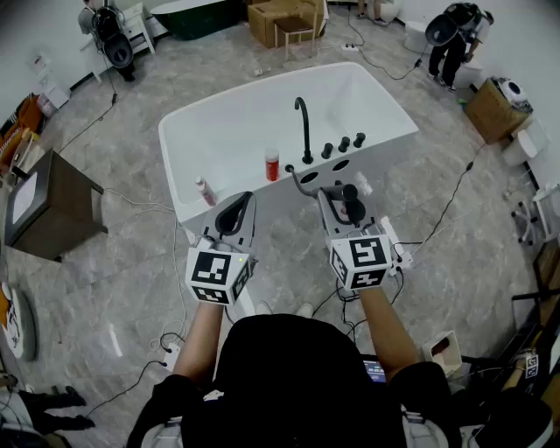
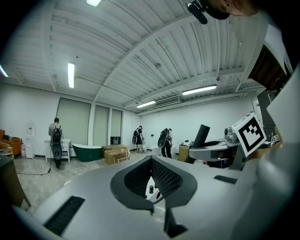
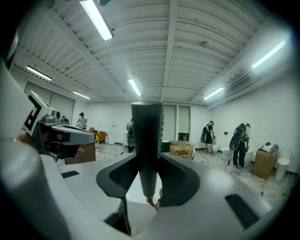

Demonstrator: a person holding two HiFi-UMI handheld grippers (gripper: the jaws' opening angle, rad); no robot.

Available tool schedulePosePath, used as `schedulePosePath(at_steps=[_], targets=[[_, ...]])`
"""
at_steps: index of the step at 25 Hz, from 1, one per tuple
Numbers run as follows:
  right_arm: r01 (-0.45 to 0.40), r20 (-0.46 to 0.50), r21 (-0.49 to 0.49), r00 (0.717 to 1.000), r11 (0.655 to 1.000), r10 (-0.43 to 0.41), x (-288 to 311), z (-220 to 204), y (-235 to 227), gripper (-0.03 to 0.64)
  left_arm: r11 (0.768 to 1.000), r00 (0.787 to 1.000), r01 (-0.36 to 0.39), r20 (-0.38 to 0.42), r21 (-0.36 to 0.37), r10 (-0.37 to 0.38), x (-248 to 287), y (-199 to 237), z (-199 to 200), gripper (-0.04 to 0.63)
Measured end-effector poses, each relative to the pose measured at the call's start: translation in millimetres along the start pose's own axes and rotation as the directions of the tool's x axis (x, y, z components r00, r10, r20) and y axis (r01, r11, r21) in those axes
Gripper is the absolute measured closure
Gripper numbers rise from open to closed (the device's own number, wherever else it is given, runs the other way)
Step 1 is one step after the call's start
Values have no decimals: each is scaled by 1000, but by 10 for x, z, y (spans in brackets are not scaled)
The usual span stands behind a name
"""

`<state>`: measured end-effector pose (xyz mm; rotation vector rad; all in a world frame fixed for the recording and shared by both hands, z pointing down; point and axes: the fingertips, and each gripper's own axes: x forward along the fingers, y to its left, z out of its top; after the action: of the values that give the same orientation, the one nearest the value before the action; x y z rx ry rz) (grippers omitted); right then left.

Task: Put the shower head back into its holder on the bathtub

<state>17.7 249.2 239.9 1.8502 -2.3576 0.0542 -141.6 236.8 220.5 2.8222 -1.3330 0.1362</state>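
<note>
I am looking down on a grey marbled floor (image 1: pixel 122 289), and the white bathtub (image 1: pixel 389 140) fills the middle of it, set at an angle in front of me. A brown cabinet (image 1: pixel 52 206) stands well off to its left and cardboard boxes (image 1: pixel 271 19) sit beyond its far end. My right gripper (image 1: pixel 343 197) is near level, just short of the tub's near rim, and its jaws are clamped on the black handle of the shower head (image 1: pixel 351 202). In the right gripper view that handle (image 3: pixel 146 145) stands upright between the two dark pads, filling the gap. My left gripper (image 1: pixel 234 210) is beside it, also level, and in the left gripper view its jaws (image 2: pixel 151 183) stand apart with nothing between them, only the tub showing through the gap. A black hose (image 1: pixel 297 182) curves from the shower head toward the rim. The tall black faucet (image 1: pixel 305 131) rises from that rim, with a red bottle (image 1: pixel 272 164) to its left and a smaller bottle (image 1: pixel 205 191) near the corner. Three black knobs (image 1: pixel 343 144) sit in a row right of the faucet, and two dark openings (image 1: pixel 309 178) lie just in front; I cannot tell which is the holder. The shower head is in neither.
</note>
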Motion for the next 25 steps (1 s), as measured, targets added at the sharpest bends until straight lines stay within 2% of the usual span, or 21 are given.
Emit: schedulePosePath(at_steps=[6, 17, 25], targets=[[-3, 6, 10, 1000, 1000, 3, -107, -51, -178, 480, 1000, 1000, -6, -6, -2, 6, 90, -197, -6, 581], [-75, -7, 14, 997, 997, 75, -267, -271, -413, 480, 1000, 1000, -25, -19, -1, 25, 198, -612, -89, 580], [-103, -6, 22, 995, 994, 103, -214, -304, -470, 480, 998, 999, -40, -33, -45, 38, 267, -659, -143, 580]])
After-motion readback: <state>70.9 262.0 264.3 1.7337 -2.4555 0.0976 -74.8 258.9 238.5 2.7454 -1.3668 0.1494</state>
